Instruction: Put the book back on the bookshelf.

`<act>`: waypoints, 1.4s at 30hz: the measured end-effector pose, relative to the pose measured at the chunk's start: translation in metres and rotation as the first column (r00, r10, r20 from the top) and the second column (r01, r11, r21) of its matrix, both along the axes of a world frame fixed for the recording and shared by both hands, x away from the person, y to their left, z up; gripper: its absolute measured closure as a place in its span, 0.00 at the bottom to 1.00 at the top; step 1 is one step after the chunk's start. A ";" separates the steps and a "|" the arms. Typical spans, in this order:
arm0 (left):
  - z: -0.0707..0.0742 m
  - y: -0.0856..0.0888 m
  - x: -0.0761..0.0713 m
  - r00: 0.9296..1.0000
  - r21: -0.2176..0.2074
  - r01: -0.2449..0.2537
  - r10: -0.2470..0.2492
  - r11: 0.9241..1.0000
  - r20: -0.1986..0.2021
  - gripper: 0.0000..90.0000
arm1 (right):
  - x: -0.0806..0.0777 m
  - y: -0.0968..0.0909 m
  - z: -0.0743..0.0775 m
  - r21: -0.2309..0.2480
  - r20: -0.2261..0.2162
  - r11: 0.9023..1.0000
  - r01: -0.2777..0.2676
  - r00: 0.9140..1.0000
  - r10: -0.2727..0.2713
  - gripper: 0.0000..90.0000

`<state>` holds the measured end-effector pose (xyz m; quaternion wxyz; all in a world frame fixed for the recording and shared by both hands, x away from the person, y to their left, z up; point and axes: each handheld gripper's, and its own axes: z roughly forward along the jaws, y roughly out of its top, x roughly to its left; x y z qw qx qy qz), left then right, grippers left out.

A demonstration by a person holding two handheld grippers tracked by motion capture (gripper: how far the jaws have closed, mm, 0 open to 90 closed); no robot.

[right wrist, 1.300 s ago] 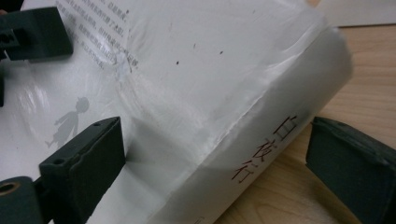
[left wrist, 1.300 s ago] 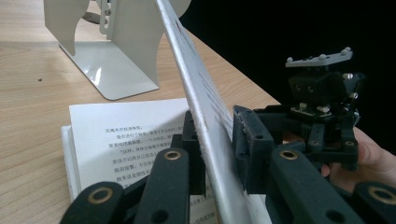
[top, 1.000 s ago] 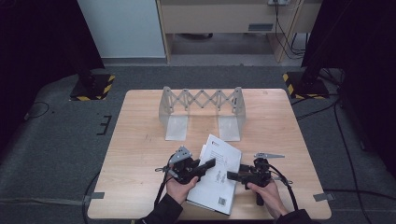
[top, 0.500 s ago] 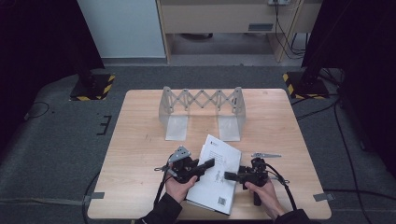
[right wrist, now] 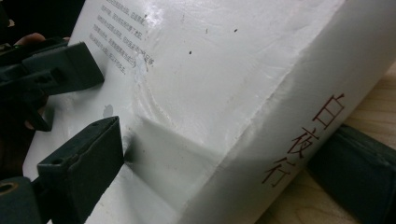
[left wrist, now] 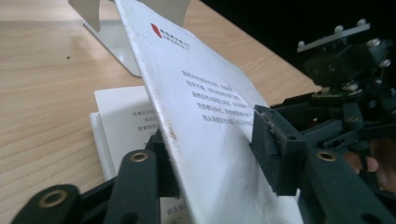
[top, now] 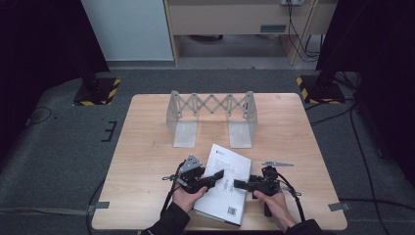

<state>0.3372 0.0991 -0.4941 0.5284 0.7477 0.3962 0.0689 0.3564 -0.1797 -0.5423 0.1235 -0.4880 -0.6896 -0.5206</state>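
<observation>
Grey carpet floor (top: pixel 73 147) surrounds a light wooden table (top: pixel 147 161).

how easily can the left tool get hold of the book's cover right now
Probably easily: the cover stands lifted off the pages between the jaws of the left tool, which have just been opening, with nothing else in the way.

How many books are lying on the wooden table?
1. The white book lies near the table's front edge, between the two grippers, in front of the grey folding rack. No other book shows.
</observation>
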 end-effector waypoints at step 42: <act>-0.045 0.020 0.003 0.988 -0.086 -0.017 0.003 0.996 -0.157 0.23 | 0.001 0.004 0.001 -0.057 0.032 0.998 0.040 0.999 -0.038 0.17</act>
